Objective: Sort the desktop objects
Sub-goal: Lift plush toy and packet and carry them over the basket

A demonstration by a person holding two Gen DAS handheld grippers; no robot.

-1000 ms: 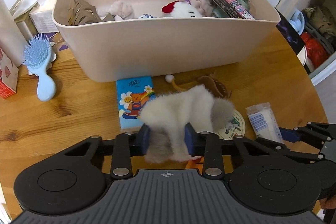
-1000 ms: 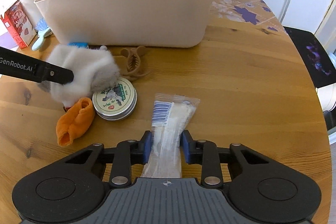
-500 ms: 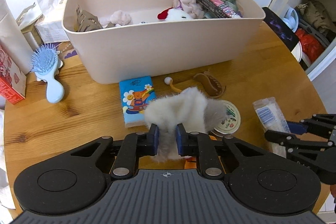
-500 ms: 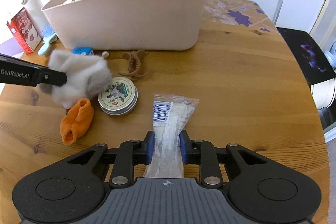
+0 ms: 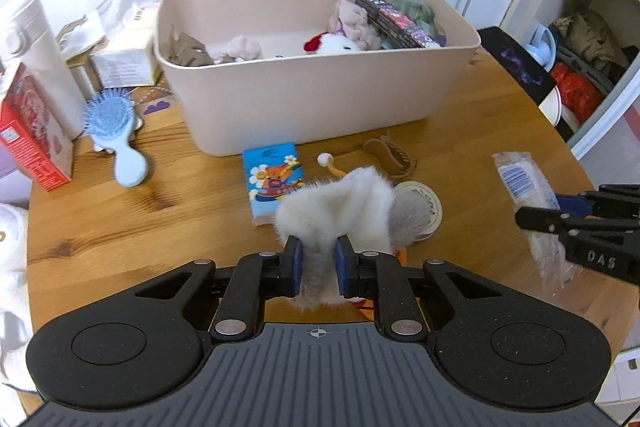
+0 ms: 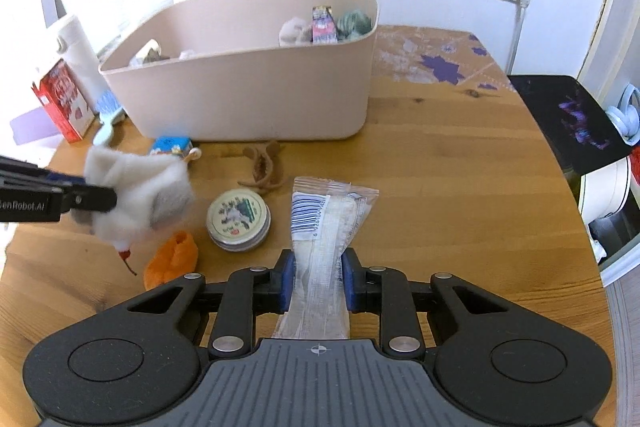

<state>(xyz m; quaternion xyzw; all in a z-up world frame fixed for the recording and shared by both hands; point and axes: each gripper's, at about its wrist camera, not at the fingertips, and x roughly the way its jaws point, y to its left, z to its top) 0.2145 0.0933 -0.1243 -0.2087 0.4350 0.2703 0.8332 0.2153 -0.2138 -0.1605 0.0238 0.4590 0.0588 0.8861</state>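
Observation:
My left gripper (image 5: pixel 318 263) is shut on a white and grey fluffy toy (image 5: pixel 340 207) and holds it above the table; the toy also shows in the right wrist view (image 6: pixel 136 195). My right gripper (image 6: pixel 318 277) is shut on a clear plastic packet with a barcode (image 6: pixel 324 227) and holds it off the table; the packet also shows in the left wrist view (image 5: pixel 528 187). The beige storage bin (image 5: pixel 320 99) stands at the back with soft toys and a box inside; it also shows in the right wrist view (image 6: pixel 256 99).
On the wooden table lie a blue tissue pack (image 5: pixel 272 179), a brown hair claw (image 6: pixel 264 167), a round tin (image 6: pixel 238 217), an orange cloth (image 6: pixel 172 259), a blue hairbrush (image 5: pixel 116 131) and a red carton (image 5: pixel 28 143). Shelves (image 5: pixel 592 39) stand at the right.
Both grippers have risen and drawn back from the bin. The left closed tighter on the fluffy toy and lifted it. The right lifted the packet off the table.

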